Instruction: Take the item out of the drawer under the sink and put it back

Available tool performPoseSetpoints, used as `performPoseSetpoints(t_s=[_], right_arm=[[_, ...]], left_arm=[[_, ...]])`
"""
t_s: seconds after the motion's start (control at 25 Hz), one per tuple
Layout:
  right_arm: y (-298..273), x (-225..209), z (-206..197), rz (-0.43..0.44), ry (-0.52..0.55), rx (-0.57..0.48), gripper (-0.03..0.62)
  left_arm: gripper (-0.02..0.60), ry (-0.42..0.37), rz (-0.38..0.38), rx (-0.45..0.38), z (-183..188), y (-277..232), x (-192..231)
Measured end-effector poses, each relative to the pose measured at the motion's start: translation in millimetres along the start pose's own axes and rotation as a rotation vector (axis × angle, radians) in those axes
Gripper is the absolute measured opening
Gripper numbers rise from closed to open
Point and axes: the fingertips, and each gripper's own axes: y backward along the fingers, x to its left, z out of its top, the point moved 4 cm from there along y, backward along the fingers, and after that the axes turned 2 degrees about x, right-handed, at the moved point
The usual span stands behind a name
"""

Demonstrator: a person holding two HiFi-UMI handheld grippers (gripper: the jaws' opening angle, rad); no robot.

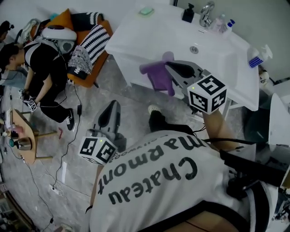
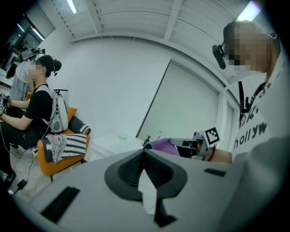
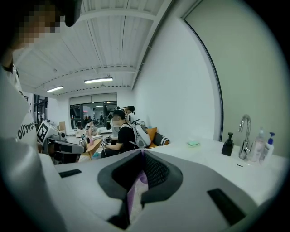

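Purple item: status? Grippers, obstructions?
Right gripper shut on purple item, at the sink front. Left gripper shut, empty. Drawer not in view; nothing seen blocking.

This is an open-plan lab or studio staged with home furnishings, not a real bathroom. A white washbasin counter [image 1: 136, 41] with a faucet [image 1: 207, 12] and a soap dispenser [image 1: 188, 13] stands near an orange sofa [image 1: 86, 78]. A seated person [image 1: 43, 63] wears a backpack rig, cables [image 1: 69, 140] trail over the grey floor [image 1: 127, 104], and strip lights [image 3: 98, 80] line the ceiling.
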Motion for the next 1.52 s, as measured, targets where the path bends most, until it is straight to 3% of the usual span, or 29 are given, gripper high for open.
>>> performPoseSetpoints(t_s=[0.24,0.56,0.8,1.08,1.52], right_arm=[[-27,-24,7,0.018,0.012,0.016,0.024],[-54,-90,16,0.006,-0.008,-0.003,0.023],[-79,-137,20,0.012,-0.029,0.013,0.024],[-103,-183,12,0.013,-0.062,0.029,0.025],[-135,-234,-23,0.002,-0.118,0.102,0.025]], left_arm=[[0.009,0.004,0.012,0.012,9,-30,14],[0.009,-0.023,0.02,0.031,34,-90,33],[0.009,0.037,0.06,0.052,39,-130,54],[0.009,0.031,0.123,0.089,44,-172,76],[0.009,0.051,0.119,0.123,44,-230,94]])
